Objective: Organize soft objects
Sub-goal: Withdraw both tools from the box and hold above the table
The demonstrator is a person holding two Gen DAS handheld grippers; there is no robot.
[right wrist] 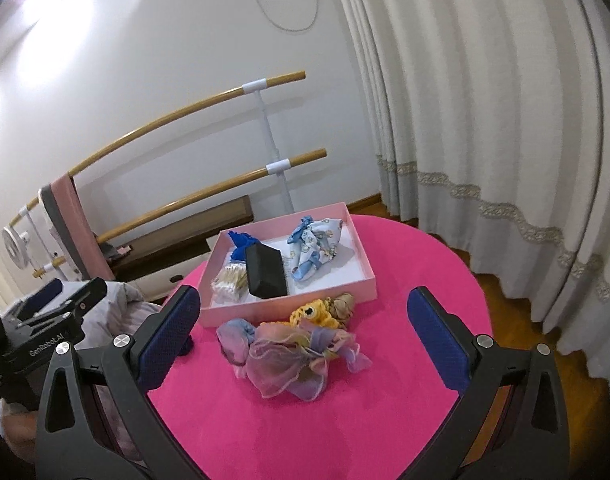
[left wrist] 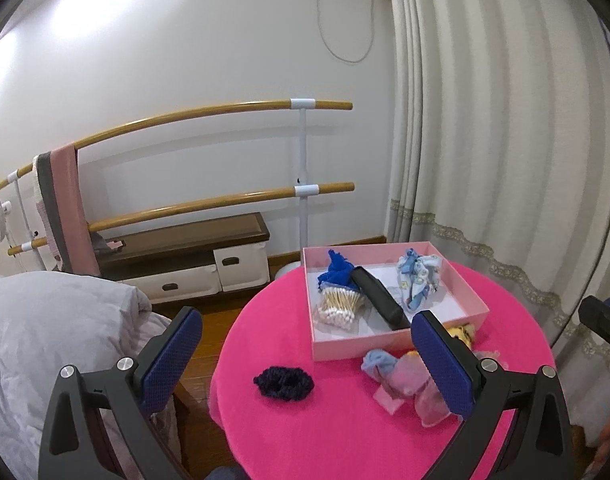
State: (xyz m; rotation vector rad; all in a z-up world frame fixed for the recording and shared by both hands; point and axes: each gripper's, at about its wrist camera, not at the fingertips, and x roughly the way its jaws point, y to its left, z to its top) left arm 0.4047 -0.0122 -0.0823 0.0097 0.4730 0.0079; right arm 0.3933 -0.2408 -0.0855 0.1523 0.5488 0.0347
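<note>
A pink box [left wrist: 397, 346] [right wrist: 289, 304] stands on the round pink table [left wrist: 337, 420] [right wrist: 405, 248]. It holds a blue cloth [left wrist: 337, 270] [right wrist: 239, 242], cotton swabs [left wrist: 339, 308] [right wrist: 229, 278], a black case [left wrist: 379, 294] [right wrist: 265, 272] and a blue patterned cloth [left wrist: 419, 280] [right wrist: 317, 246]. In front of the box lie a pastel sheer scarf [left wrist: 401, 378] [right wrist: 289, 352], a yellow knitted toy [left wrist: 463, 334] [right wrist: 315, 312] and a beige scrunchie [right wrist: 343, 304]. A dark scrunchie [left wrist: 283, 382] lies at the left. My left gripper [left wrist: 305, 344] and right gripper [right wrist: 303, 324] are open, empty, above the table.
A bed with grey bedding [left wrist: 45, 340] lies left of the table. A ballet barre [left wrist: 209, 114] with a pink towel [left wrist: 71, 208] and a low cabinet [left wrist: 185, 256] stand by the wall. Curtains [left wrist: 505, 140] hang at the right.
</note>
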